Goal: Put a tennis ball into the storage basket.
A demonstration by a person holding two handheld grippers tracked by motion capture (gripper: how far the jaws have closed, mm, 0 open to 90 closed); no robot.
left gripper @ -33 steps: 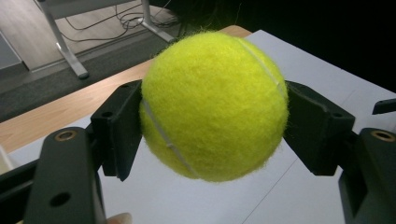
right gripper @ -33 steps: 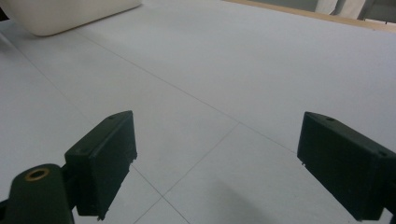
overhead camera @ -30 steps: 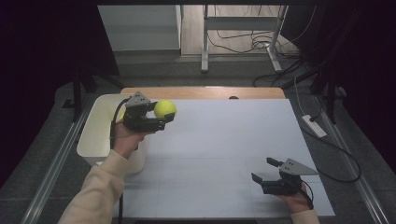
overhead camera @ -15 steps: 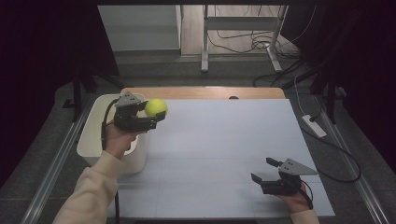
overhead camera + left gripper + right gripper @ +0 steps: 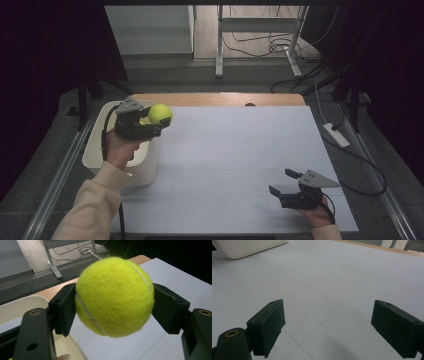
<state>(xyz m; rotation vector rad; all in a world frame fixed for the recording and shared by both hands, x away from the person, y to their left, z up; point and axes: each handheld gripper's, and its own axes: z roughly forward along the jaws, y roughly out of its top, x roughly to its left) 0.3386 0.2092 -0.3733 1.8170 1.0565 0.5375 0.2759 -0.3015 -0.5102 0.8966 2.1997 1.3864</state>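
A yellow tennis ball [image 5: 160, 113] [image 5: 113, 296] is clamped between the two black jaws of my left gripper [image 5: 156, 120] [image 5: 115, 305], held in the air over the right rim of a cream plastic bin [image 5: 97, 155]. The jaws press on both sides of the ball. My right gripper [image 5: 283, 183] [image 5: 328, 327] rests low over the white table sheet [image 5: 235, 150] at the front right, open, with nothing between its fingers.
The cream bin [image 5: 244, 247] stands at the table's left edge, partly off the white sheet. A wooden table edge [image 5: 220, 98] runs along the back. Cables and a power strip [image 5: 336, 134] lie on the floor to the right. A metal stand [image 5: 220, 45] is behind the table.
My left hand has carried the tennis ball leftward, from over the white sheet to above the bin's rim. The right gripper has stayed where it was.
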